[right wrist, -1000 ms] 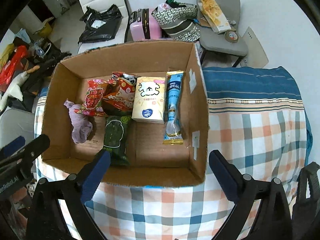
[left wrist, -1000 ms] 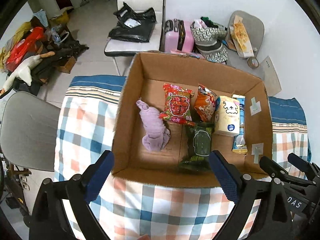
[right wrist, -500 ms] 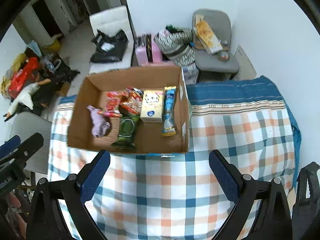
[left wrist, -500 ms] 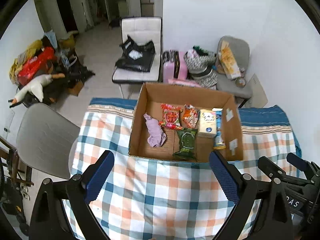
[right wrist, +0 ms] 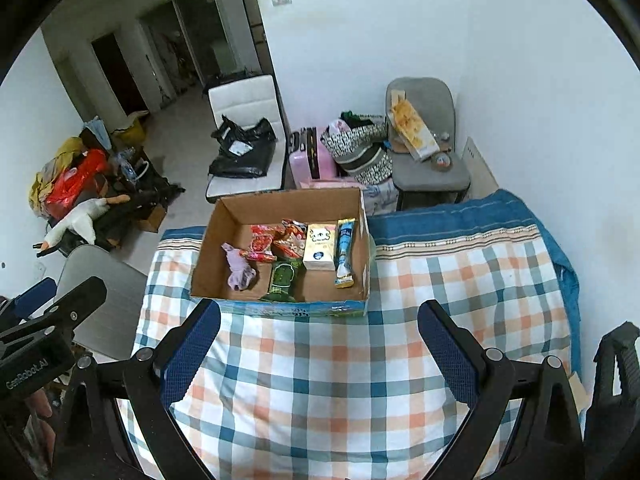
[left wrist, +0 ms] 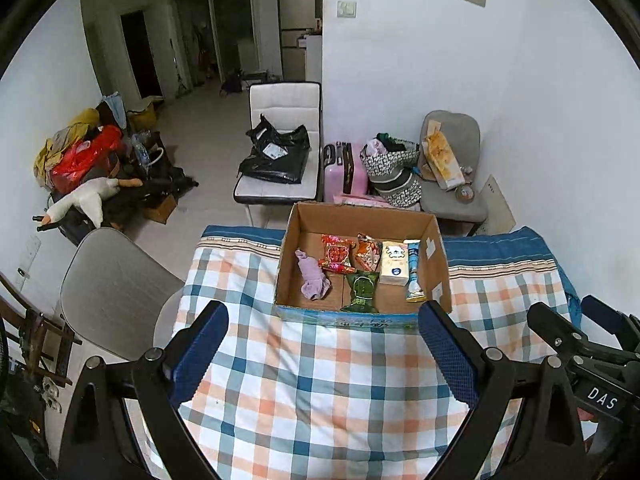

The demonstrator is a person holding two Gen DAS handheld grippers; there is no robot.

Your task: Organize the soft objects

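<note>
While both tongs hang spread and empty above the checked cloth of the table point(left wrist: 320, 392), the soft things already lie together inside the cardboard box point(left wrist: 362, 216) at its far side. The left tongs point(left wrist: 320, 354) and right tongs point(right wrist: 318, 350) are well apart from that box, so the step in hand looks like a last check, or a reach for anything left to tidy. Inside, a purple cloth point(left wrist: 313, 280) lies at the left, a red snack bag point(left wrist: 337, 254) and an orange one behind, a green packet point(left wrist: 362, 291) near the front wall, and a pale tissue pack point(left wrist: 394, 263) beside a blue tube-shaped pack point(left wrist: 413, 270). Any further grasp would best come from straight above, pinching a packet at its crimped edge with light pressure so the contents are not crushed, and keeping clear of the box walls.
</note>
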